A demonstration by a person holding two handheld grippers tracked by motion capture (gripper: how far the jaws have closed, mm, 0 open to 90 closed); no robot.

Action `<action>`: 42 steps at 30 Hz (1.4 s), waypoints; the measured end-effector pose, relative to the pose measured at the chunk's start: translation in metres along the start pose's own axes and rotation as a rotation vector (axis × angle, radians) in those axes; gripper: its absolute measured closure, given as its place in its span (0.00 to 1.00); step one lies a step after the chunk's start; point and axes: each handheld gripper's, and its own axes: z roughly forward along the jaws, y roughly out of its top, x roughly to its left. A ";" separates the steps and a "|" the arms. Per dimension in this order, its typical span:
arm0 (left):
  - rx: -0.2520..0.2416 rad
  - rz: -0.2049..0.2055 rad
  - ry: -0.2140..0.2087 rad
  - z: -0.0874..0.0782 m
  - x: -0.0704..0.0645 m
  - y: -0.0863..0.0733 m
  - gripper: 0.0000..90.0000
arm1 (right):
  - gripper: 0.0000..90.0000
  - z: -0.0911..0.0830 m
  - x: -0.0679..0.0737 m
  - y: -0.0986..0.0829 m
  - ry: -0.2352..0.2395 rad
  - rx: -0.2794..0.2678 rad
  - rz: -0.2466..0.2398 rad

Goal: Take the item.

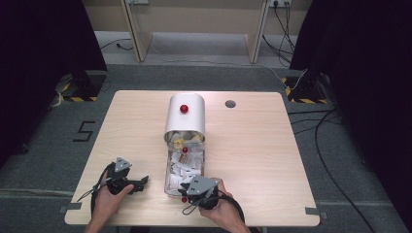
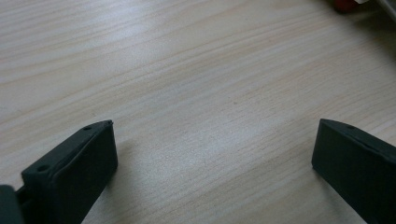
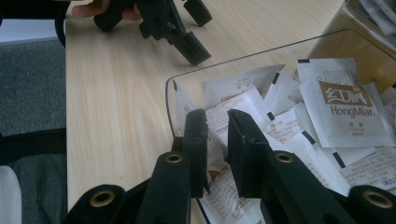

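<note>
**Right gripper at the sachet tray**

The right hand-held gripper (image 3: 217,135) sat nearly closed over the near wall of the clear plastic tray (image 3: 173,95) of white paper sachets (image 3: 348,105), perhaps pinching it. The left hand-held gripper (image 2: 212,149) hovered wide open above the pale wooden worktop (image 2: 187,70).

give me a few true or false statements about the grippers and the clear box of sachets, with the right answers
1. The left gripper has its fingers spread wide over bare table. True.
2. The right gripper reaches into the clear box of sachets. True.
3. The white lid lies on the floor. False: it lies on the table, against the box's far end.
4. The left gripper holds a sachet. False: nothing is between its fingers.
</note>
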 end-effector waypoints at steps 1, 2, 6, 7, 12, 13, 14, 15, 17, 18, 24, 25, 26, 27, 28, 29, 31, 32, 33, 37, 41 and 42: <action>0.000 0.000 0.000 0.000 0.000 0.000 0.00 | 0.88 0.000 0.000 0.001 0.004 0.003 -0.018; 0.000 0.000 0.000 0.000 0.000 0.000 0.00 | 0.88 0.000 0.000 0.001 0.004 0.003 -0.018; 0.000 0.000 0.000 0.000 0.000 0.000 0.00 | 0.85 -0.001 -0.003 0.003 -0.004 -0.021 -0.002; 0.000 0.000 0.000 0.000 0.000 0.000 0.00 | 0.84 -0.001 -0.003 0.003 -0.001 -0.026 0.000; 0.000 0.000 0.000 0.000 0.000 0.000 0.00 | 0.83 0.005 -0.003 0.002 0.038 -0.033 0.010; 0.000 0.000 0.000 0.000 0.000 0.000 0.00 | 0.84 0.008 -0.001 0.000 0.040 -0.024 0.001; 0.000 0.000 0.000 0.000 0.000 0.000 0.00 | 0.84 0.008 -0.001 0.000 0.040 -0.024 0.001; 0.000 0.000 0.000 0.000 0.000 0.000 0.00 | 0.85 0.009 -0.001 0.000 0.040 -0.022 0.001; 0.000 0.000 0.000 0.000 0.000 0.000 0.00 | 0.89 0.008 -0.002 -0.001 0.037 -0.021 -0.005; 0.000 0.000 0.000 0.000 0.000 0.000 0.00 | 0.91 0.007 -0.003 -0.001 0.036 -0.020 -0.008; 0.000 0.000 0.000 0.000 0.000 0.000 0.00 | 1.00 0.003 -0.007 -0.003 0.019 -0.034 -0.025; 0.000 0.000 0.000 0.000 0.000 0.000 0.00 | 1.00 -0.001 -0.009 -0.002 0.021 -0.049 -0.008; 0.000 0.000 0.000 0.000 0.000 0.000 0.00 | 1.00 -0.001 -0.009 -0.002 0.021 -0.049 -0.008; 0.000 0.000 0.000 0.000 0.000 0.000 0.00 | 1.00 -0.004 -0.010 -0.001 0.023 -0.065 -0.003; 0.000 0.000 0.000 0.000 0.000 0.000 0.00 | 1.00 -0.004 -0.010 -0.001 0.023 -0.065 -0.003; 0.000 0.000 0.000 0.000 0.000 0.000 0.00 | 1.00 -0.006 -0.011 0.000 0.021 -0.068 -0.001; 0.000 0.000 0.000 0.000 0.000 0.000 0.00 | 1.00 -0.009 -0.012 0.001 0.013 -0.076 0.000; 0.000 0.000 0.000 0.000 0.000 0.000 0.00 | 1.00 -0.010 -0.012 0.001 0.013 -0.080 0.001; 0.000 0.000 0.000 0.000 0.000 0.000 0.00 | 1.00 -0.011 -0.013 0.001 0.013 -0.084 0.007; 0.000 0.000 0.000 0.000 0.000 0.000 0.00 | 1.00 -0.017 -0.016 0.002 0.011 -0.105 0.019; 0.000 0.000 0.000 0.000 0.000 0.000 0.00 | 1.00 -0.024 -0.022 0.002 -0.007 -0.128 0.034; 0.000 0.000 0.000 0.000 0.000 0.000 0.00 | 1.00 -0.027 -0.024 0.003 -0.018 -0.133 0.035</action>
